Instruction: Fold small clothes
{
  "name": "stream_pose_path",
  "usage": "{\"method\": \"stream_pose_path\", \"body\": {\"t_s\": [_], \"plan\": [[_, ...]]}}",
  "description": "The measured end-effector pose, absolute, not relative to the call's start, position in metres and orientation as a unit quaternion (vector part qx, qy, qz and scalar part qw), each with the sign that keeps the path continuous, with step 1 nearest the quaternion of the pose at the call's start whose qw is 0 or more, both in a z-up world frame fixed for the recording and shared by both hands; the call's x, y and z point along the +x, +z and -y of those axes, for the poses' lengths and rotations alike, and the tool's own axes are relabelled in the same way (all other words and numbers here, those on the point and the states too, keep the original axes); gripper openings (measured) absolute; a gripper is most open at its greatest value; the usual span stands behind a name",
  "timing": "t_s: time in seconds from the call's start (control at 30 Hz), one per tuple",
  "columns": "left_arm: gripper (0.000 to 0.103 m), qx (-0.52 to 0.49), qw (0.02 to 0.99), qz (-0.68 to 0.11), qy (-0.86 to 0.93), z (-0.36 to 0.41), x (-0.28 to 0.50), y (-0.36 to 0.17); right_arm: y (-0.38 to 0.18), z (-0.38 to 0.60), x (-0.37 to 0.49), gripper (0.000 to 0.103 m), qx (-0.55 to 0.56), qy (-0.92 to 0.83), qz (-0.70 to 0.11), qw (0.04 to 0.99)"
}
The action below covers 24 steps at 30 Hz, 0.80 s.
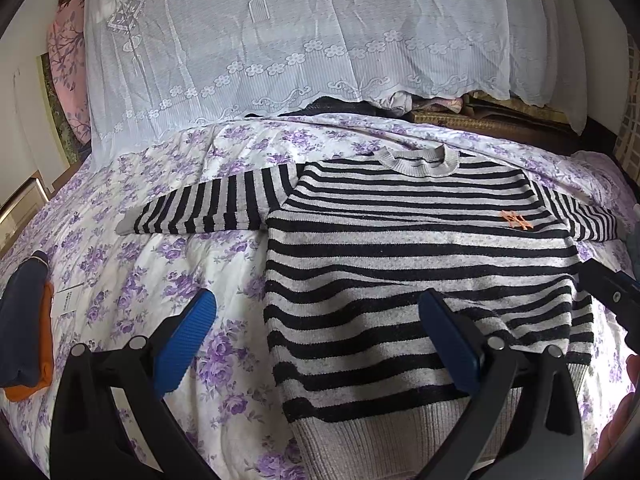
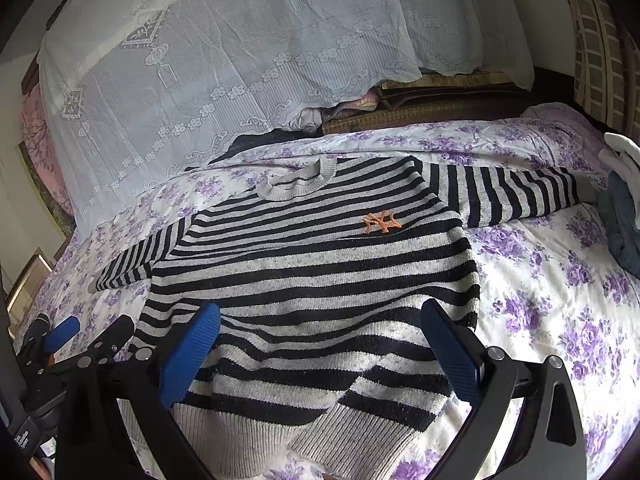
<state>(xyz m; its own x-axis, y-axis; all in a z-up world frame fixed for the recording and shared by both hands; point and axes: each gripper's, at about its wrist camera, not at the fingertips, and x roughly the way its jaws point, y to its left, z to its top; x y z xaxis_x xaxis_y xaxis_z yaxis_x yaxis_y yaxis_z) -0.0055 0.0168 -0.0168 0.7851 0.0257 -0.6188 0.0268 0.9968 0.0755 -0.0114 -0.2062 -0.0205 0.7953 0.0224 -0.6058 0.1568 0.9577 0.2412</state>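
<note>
A bed [image 1: 168, 264] with a purple-flowered sheet carries everything; white lace cloth [image 1: 280, 40] drapes over the pile beyond the striped sweater [image 1: 400, 240]. A folded navy and orange garment [image 1: 28, 332] lies well left of the sweater, a grey-blue cloth [image 2: 620, 224] to its right. The sweater lies flat, sleeves spread, hem nearest. The left gripper [image 1: 320, 336], released, straddles the sweater's left edge; the right gripper [image 2: 320, 348], released, hangs over the rumpled hem.

- 1 striped sweater [image 1: 420, 264]
- 1 orange logo [image 2: 382, 222]
- 2 tongs: left tongs [image 1: 320, 336], right tongs [image 2: 322, 344]
- 1 lace cover [image 1: 280, 40]
- 1 floral bed [image 1: 168, 248]
</note>
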Motion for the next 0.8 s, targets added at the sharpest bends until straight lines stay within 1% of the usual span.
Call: {"method": "stream_pose_path", "body": {"t_s": [0.8], "plan": [[0.099, 0.041, 0.943, -0.331, 0.0, -0.0124, 0.0009, -0.0147, -0.0193, 0.2104, -0.0128, 0.1, 0.146, -0.036, -0.317, 0.937]]}}
